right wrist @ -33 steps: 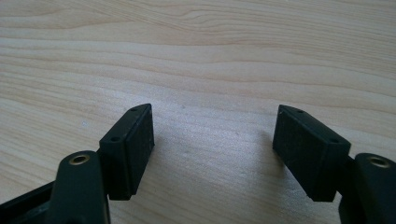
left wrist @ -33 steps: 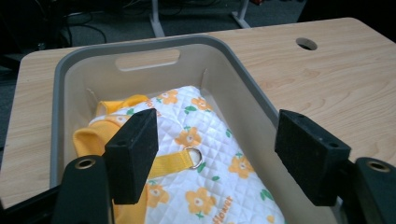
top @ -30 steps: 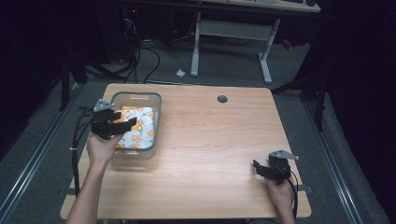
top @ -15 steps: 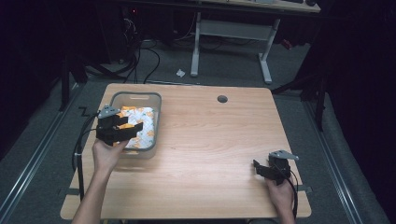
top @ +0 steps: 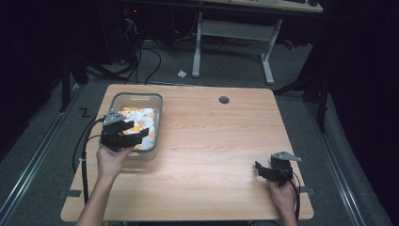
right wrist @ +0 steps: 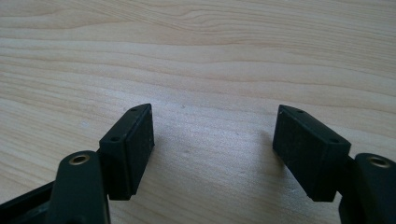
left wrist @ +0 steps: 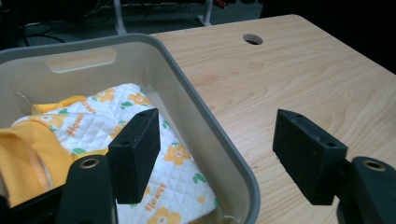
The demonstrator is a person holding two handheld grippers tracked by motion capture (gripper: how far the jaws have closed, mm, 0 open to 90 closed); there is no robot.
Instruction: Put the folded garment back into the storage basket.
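- Quilted white cloth (left wrist: pixel 154 154) printed with orange flowers lies inside the grey plastic bin (left wrist: pixel 212 135) with rounded corners, directly under and ahead of the left claw (left wrist: pixel 215 149); a plain yellow fabric piece (left wrist: pixel 28 154) is bunched against it on that claw's left side.
- Seen from the high view, the left claw (top: pixel 136 136) hovers over the near end of the bin (top: pixel 157 106), held by the person's left hand (top: pixel 111 160).
- Its jaws stand released and wide apart, straddling the bin's near right wall: one black pad hangs above the cloth inside, the other above the light wooden surface (left wrist: pixel 299 74) outside. Neither pad touches cloth or wall.
- A round cable hole (left wrist: pixel 252 39) in the surface lies well ahead of the left claw, beyond the bin's far corner.
- The right claw (right wrist: pixel 212 144) sits low over bare wood, well apart from the bin, at the near right part of the surface (top: pixel 211 155) in the high view (top: pixel 261 169).
- Its jaws are also released, spread wide with nothing between them but wood grain.
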